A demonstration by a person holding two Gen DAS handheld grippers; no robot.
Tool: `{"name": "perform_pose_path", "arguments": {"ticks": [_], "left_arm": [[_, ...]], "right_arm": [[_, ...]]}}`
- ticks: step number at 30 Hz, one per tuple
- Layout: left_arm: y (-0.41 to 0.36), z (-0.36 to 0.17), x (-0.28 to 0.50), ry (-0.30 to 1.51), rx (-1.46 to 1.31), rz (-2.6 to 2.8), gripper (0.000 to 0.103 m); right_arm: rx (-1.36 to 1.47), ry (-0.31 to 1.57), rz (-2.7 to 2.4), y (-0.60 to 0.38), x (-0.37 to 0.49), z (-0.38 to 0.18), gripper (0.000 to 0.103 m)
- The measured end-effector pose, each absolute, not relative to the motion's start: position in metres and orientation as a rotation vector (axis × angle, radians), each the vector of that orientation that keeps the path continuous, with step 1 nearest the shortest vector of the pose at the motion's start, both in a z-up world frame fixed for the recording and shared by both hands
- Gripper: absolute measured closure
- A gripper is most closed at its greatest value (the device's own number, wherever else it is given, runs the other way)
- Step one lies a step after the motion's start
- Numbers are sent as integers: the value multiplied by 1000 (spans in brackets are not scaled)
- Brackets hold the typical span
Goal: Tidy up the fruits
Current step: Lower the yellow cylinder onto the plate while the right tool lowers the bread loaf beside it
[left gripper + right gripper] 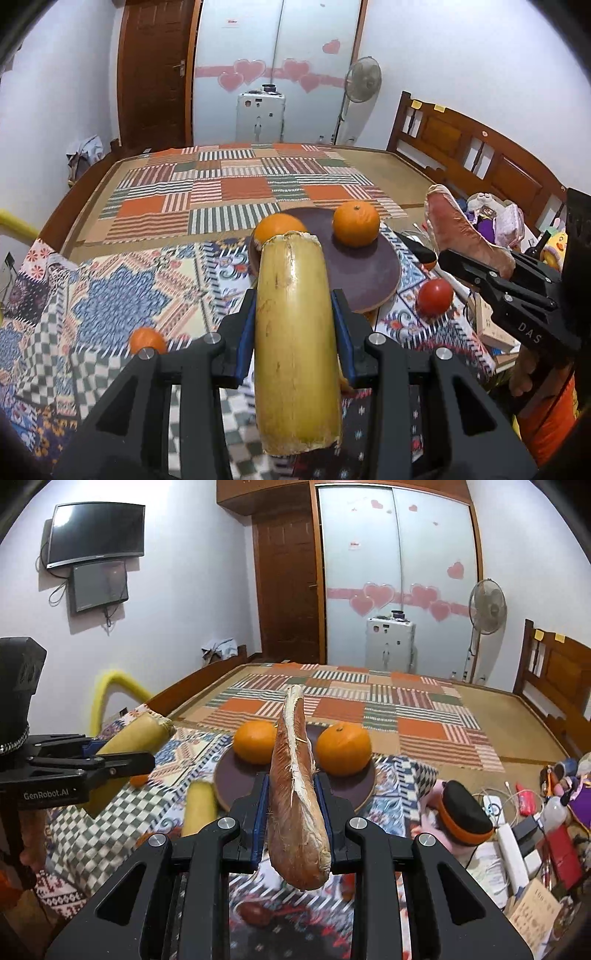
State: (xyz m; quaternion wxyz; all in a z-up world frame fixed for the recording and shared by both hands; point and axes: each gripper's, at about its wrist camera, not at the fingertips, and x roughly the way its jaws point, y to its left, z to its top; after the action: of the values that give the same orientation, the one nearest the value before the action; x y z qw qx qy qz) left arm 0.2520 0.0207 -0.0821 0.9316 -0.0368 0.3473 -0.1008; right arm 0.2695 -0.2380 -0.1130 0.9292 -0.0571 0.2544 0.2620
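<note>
We note a yellow peel (295,339), a pinkish-brown peel (297,805), two orange oranges (255,741) (343,749) on a dark maroon plate (362,273), a red tomato (435,296) at four o'clock, and a multicoloured patchwork cloth (122,295).

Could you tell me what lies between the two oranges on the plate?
Only bare plate: in the left wrist view, nothing sits between the left orange and the right orange. In the right wrist view, the held pinkish wedge hides that gap.
</note>
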Motion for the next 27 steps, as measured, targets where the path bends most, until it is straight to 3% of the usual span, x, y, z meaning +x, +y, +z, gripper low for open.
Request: {"name": "perform_pose_path", "arguments": {"ticks": [27], "left_arm": [[-29,-112,368,805,-66,-258,65]], "right_arm": [[-184,555,469,-239,320,-122,81]]}}
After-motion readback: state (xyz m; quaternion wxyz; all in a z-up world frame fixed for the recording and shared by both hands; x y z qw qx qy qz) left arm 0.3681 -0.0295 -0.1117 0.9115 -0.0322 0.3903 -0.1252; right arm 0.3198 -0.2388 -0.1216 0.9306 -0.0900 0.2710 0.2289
